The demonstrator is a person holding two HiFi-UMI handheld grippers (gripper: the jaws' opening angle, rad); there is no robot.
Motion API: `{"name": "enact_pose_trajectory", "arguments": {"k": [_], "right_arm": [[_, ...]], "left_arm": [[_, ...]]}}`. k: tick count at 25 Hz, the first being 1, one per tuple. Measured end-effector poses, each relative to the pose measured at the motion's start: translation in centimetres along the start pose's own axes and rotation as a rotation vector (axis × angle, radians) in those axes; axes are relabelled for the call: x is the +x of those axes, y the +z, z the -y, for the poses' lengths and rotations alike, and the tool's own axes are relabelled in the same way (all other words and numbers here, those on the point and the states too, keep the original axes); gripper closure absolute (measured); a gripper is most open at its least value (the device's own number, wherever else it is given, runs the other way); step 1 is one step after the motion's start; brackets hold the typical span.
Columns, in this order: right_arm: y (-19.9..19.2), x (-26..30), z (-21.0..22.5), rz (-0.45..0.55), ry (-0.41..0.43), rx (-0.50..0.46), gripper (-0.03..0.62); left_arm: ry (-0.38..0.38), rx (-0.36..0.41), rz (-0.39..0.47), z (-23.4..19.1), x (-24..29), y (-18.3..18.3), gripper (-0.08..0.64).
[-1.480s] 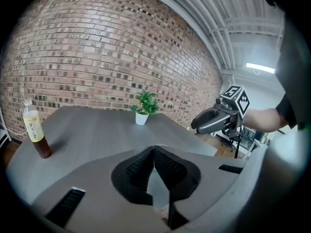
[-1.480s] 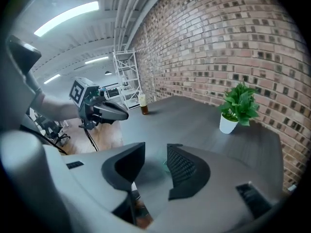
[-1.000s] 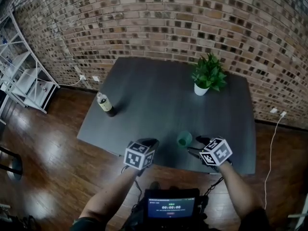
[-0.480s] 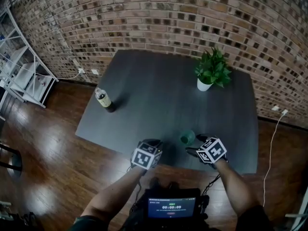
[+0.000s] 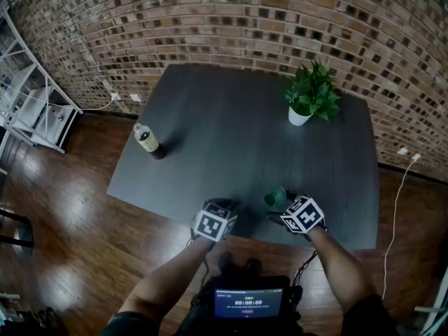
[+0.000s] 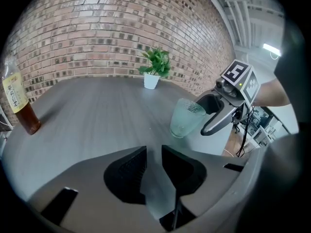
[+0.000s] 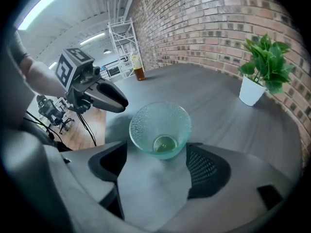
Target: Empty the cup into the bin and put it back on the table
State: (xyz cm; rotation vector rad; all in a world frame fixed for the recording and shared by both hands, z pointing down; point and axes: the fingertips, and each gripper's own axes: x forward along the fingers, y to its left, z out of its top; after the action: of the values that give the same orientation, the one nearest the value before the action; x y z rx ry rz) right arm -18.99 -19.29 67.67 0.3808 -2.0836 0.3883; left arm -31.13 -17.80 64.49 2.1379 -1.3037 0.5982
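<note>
A clear green-tinted cup (image 5: 274, 198) stands upright on the dark table (image 5: 231, 131) near its front edge. In the right gripper view the cup (image 7: 160, 127) shows a small yellowish spot at its bottom. My right gripper (image 5: 278, 207) has the cup between its jaw tips. Its jaws (image 7: 158, 161) are opening and neither pad touches the glass. My left gripper (image 5: 222, 205) hovers at the table edge to the left of the cup (image 6: 187, 118). Only a narrow slit shows between its jaws (image 6: 154, 154), and nothing is in it.
A brown bottle with a pale label (image 5: 148, 141) stands at the table's left edge. A potted plant (image 5: 309, 96) sits at the back right. A white rack (image 5: 31, 110) stands by the brick wall on the left. A cable (image 5: 395, 208) runs over the wooden floor on the right.
The cup stays standing at the same spot on the table. My right gripper has drawn a little nearer to me, and the left gripper has edged right towards the cup.
</note>
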Motion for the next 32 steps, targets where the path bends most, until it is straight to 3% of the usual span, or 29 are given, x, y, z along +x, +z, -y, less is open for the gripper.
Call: {"name": "enact_pose_trajectory", "arguments": {"k": [8,16,24,32], "right_arm": [[1.1,0.7,0.2,0.135,-0.028,-0.023,0.201],[2.4,1.0,0.6,0.266,-0.061,-0.033,0.199],[3.3,1.3,0.9,0.397,-0.080,-0.076,0.199],[4.7,1.1,0.5,0.542,-0.049,-0.073,0.199]], "left_arm": [[0.006,0.002,-0.016,-0.5,0.5,-0.8,0.465],[-0.020,0.017,0.021,0.0,1.4,-0.1,0.465],[0.010,0.053,0.085,-0.4,1.9,0.6,0.465],[0.052,0.075,0.235,-1.3,1.3,3.0,0.491]]}}
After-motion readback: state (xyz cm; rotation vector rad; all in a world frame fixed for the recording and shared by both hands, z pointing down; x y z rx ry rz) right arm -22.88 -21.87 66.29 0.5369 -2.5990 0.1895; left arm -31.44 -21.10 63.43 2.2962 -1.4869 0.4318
